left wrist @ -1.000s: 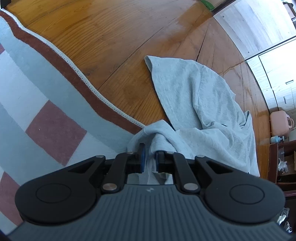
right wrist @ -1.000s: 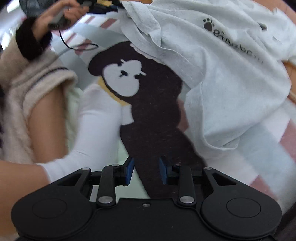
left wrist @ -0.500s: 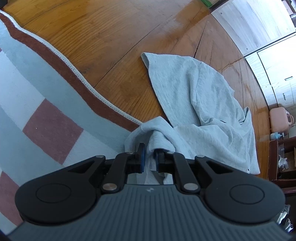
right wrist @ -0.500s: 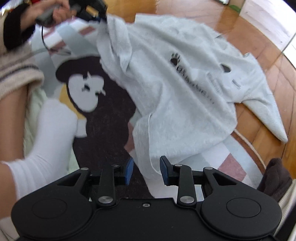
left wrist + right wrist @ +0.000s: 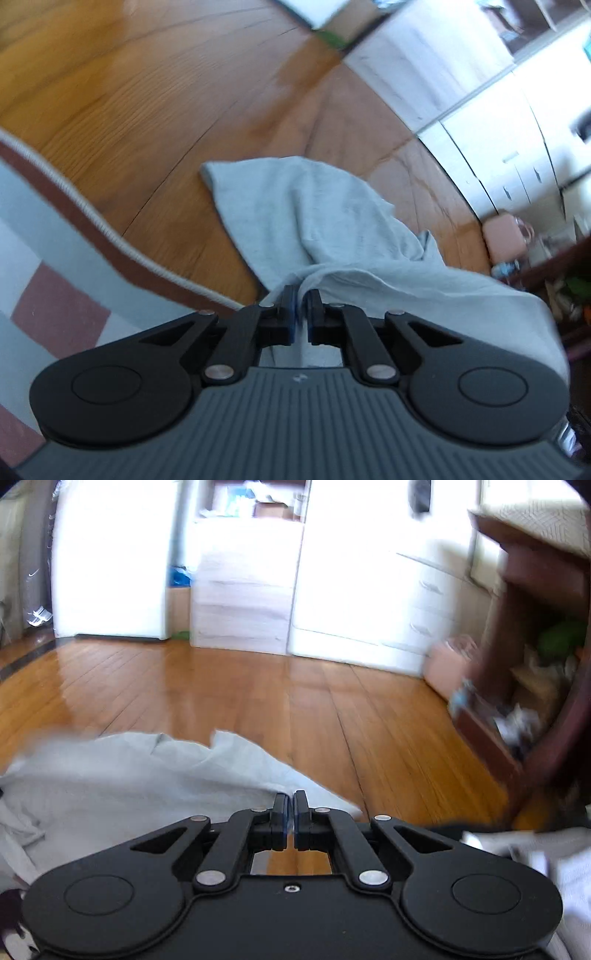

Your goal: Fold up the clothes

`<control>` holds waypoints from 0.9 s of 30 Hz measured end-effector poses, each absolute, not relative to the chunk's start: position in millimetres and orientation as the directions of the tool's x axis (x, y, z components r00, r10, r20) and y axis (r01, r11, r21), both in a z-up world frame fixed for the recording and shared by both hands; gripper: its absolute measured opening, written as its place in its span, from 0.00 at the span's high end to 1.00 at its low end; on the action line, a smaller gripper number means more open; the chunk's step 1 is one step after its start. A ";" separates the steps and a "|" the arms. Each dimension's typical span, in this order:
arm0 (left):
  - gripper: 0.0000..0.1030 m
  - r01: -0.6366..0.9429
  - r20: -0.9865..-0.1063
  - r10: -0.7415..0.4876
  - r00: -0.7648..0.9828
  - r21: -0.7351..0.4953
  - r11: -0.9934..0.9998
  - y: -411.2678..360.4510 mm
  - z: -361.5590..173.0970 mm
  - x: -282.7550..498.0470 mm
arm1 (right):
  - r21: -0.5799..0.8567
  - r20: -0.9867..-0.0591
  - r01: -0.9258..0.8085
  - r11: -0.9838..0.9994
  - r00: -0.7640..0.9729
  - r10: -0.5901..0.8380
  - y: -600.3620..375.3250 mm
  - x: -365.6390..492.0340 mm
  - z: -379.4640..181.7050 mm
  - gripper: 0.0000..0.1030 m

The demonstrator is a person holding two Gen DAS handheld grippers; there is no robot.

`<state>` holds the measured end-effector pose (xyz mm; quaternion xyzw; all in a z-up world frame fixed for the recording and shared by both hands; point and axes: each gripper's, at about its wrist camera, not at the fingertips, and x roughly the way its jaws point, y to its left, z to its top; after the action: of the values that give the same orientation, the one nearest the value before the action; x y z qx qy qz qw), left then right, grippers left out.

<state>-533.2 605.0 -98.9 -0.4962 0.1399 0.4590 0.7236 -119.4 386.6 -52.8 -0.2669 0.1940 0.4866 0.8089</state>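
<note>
Grey cotton garment (image 5: 332,229), a light sweatshirt-like piece, occupies the centre of the left wrist view, lying partly on the wooden floor (image 5: 147,92) with one rounded end reaching toward the upper middle of the frame. A fold of this fabric rises into the left gripper (image 5: 301,299), whose jaws are clenched on it; the cloth drapes from the grip toward the lower right of the frame. At the left edge lies a rug (image 5: 44,258) in pale blue, white and reddish-brown blocks, bordered by a brown band and a light stitched edge. White cabinets (image 5: 517,147) fill the upper right, with a pink bag (image 5: 504,236) near their base; this part is blurred.

In the right wrist view, the garment (image 5: 129,775) spreads across the lower left of the frame, its edge running to the right gripper (image 5: 290,801). The jaws are nearly closed with a thin strip of pale cloth between the blue pads, pinching the garment's edge. Beyond it the wooden floor (image 5: 258,701) extends to white drawer units (image 5: 369,590) at the top. A dark brown wooden shelf unit (image 5: 535,646) holding blurred items stands at the right edge.
</note>
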 end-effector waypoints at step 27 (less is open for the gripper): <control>0.88 -0.934 -0.770 0.536 0.347 -0.232 0.271 562.8 -93.8 -489.0 | -0.326 -0.579 -0.862 0.388 0.507 0.639 401.4 -124.0 -51.7 0.98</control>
<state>-489.0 562.8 -93.8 -0.3467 0.2872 0.4942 0.7437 -124.0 401.4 -51.7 -0.3046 0.1834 0.4615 0.8127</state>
